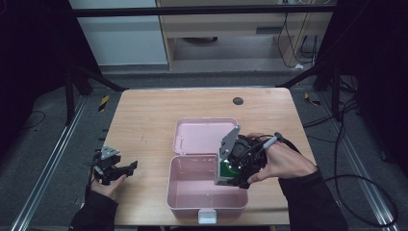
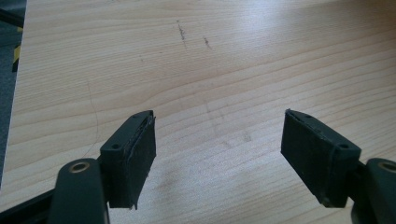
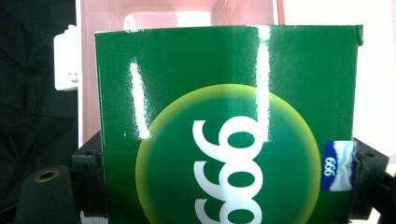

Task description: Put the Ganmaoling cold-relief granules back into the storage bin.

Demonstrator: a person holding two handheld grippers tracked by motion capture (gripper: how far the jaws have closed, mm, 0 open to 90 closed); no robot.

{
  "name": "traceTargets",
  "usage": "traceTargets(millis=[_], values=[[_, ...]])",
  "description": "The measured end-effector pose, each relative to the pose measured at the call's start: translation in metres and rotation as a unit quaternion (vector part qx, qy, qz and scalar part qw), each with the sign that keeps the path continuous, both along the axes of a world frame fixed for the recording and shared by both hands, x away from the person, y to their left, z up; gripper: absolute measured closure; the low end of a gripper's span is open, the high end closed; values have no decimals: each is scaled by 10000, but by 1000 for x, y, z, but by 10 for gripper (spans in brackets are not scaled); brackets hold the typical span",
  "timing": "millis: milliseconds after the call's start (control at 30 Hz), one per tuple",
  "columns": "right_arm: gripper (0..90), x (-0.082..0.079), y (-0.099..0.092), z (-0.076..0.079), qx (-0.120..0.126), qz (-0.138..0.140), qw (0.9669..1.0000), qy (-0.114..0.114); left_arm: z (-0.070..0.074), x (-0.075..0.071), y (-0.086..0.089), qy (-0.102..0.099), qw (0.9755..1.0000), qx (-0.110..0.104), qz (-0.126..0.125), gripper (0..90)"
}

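Your left gripper point(image 1: 126, 168) rests low on the near left part of the table point(image 1: 144, 120), held in your left hand point(image 1: 108, 185). In the left gripper view its jaws stand wide apart with only bare wood grain between them point(image 2: 217, 154).

Your right hand point(image 1: 284, 163) holds the right gripper point(image 1: 231, 179) over the near right part of the pink box point(image 1: 192, 197). Its jaws are clamped on a green carton point(image 3: 224, 130), one on each side of it. The carton carries a yellow-edged circle with white numerals and a small blue label on its side. In the high view the carton point(image 1: 225, 172) is at the right end of the box's open tray, partly hidden by the gripper.

The pink lid point(image 1: 204, 137) lies open and flat behind the tray. A white latch point(image 1: 207, 216) sticks out at the tray's near edge. Farther back on the table sits a small dark disc point(image 1: 237, 100).
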State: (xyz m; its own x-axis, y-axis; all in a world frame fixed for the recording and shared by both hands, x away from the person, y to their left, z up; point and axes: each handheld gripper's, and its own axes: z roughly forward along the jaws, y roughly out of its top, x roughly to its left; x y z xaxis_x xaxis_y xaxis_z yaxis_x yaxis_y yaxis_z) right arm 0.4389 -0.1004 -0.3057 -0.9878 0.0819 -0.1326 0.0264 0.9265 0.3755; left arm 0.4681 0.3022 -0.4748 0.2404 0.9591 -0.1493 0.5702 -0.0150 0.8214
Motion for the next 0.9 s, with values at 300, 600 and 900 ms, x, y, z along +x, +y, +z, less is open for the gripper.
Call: traceTargets(millis=[300, 600, 900], values=[[157, 1, 8, -8, -51, 29, 10000, 44, 0, 0, 0, 0, 10000, -4, -6, 256], [157, 1, 16, -21, -229, 83, 9997, 66, 1, 0, 1, -14, 10000, 4, -10, 255], [159, 3, 18, -36, -233, 119, 9995, 167, 0, 0, 1, -21, 10000, -9, -2, 256]])
